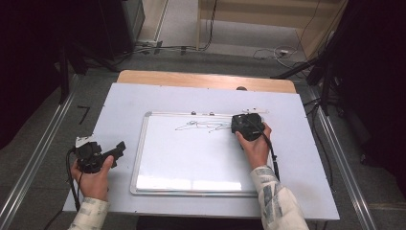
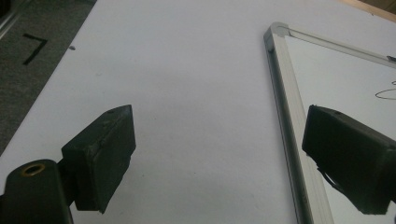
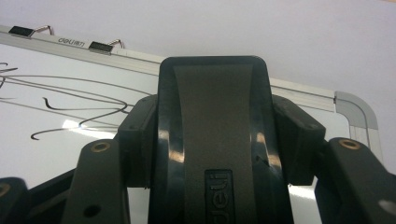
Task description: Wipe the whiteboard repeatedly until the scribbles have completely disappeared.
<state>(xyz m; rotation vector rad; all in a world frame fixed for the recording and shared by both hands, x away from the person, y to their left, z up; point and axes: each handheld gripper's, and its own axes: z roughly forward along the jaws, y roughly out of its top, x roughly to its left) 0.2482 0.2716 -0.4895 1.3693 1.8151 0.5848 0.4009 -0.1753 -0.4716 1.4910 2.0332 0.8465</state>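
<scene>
a whiteboard (image 1: 191,158) lies flat on a pale sheet (image 1: 115,110) that covers the table, its silver frame square to the table edges. black pen scribbles (image 1: 206,126) run across its far part, toward the right. two small binder clips (image 3: 100,45) sit on the far frame rail, seen close in the right gripper view.

the right gripper (image 1: 246,125) rests over the far right corner of the whiteboard, held in the person's right hand (image 1: 254,147), with its cable trailing back along the sleeve. in the right gripper view its jaws are clamped on a dark board eraser (image 3: 215,140), one jaw pressed to each side of it. the eraser stands between the jaws with its broad back facing the camera, just to the right of the scribbles and near the rounded corner of the frame (image 3: 357,109).

the left gripper (image 1: 103,154) is held in the left hand (image 1: 93,179) over the bare sheet, just left of the whiteboard and near the near left part of the table. its jaws stand wide apart with nothing between them; in the left gripper view one jaw hangs over the sheet and the other over the board's left frame rail (image 2: 287,116).

a black tape mark (image 1: 84,114) lies on the grey floor to the left of the table.
</scene>
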